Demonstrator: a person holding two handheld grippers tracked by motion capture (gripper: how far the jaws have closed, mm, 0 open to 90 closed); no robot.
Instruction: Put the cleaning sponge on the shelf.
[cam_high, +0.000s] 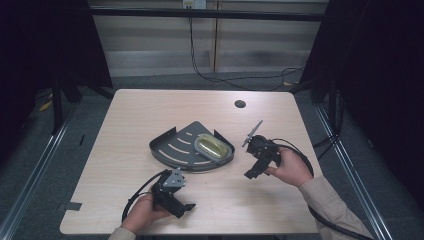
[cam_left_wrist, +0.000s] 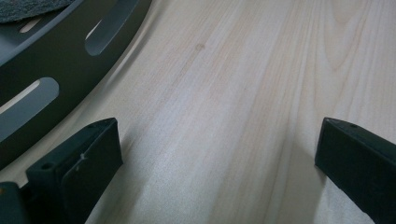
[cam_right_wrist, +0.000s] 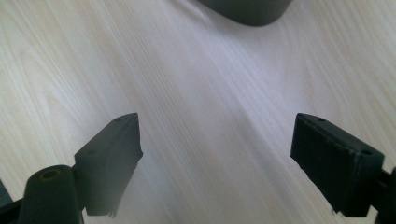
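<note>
I find the wooden worktop (cam_high: 130, 115) carrying a dark slotted corner shelf tray (cam_high: 172, 147) at its centre, with a yellowish sponge in clear wrap (cam_high: 211, 147) resting inside it on the right-hand part. My left hand-held gripper (cam_high: 186, 206) lies low near the front edge just short of the tray's curved wall, jaws spread wide and empty. My right hand-held gripper (cam_high: 251, 173), also spread and empty, sits just right of the tray, so I judge nothing grasped yet and all handling outstanding.
</note>
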